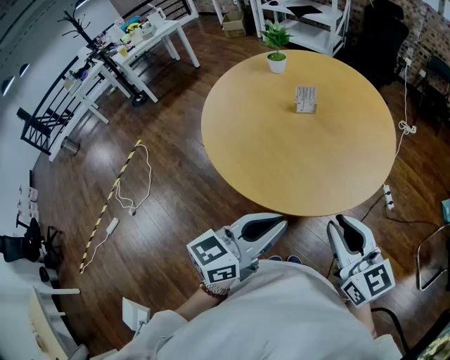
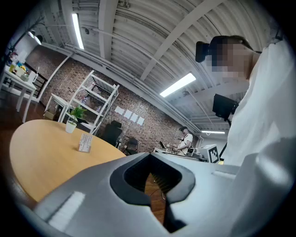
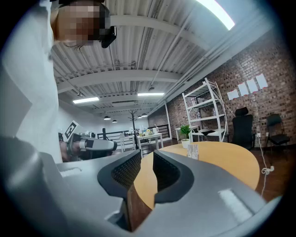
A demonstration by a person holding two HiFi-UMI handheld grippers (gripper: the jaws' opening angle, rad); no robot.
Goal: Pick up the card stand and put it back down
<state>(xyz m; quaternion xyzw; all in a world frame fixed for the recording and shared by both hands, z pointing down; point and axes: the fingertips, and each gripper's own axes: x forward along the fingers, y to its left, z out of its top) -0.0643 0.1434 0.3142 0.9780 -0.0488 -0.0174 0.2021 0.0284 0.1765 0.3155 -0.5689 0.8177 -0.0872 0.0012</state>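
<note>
The card stand (image 1: pixel 306 99) is a small clear holder with a white card, upright on the far half of the round wooden table (image 1: pixel 281 162). It also shows in the left gripper view as the card stand (image 2: pixel 84 142) and in the right gripper view as the card stand (image 3: pixel 193 151). Both grippers hang at the table's near edge, far from the stand. My left gripper (image 1: pixel 281 223) is shut with nothing in it, only a thin slit between its jaws (image 2: pixel 150 162). My right gripper (image 1: pixel 342 221) is shut and empty too (image 3: pixel 147 159).
A small potted plant (image 1: pixel 276 53) stands behind the card stand at the table's far edge. White tables (image 1: pixel 133 49) and a shelf unit (image 1: pixel 302 21) stand beyond. A cable (image 1: pixel 133 183) and a striped strip (image 1: pixel 109 204) lie on the floor at the left, a power strip (image 1: pixel 388 197) at the right.
</note>
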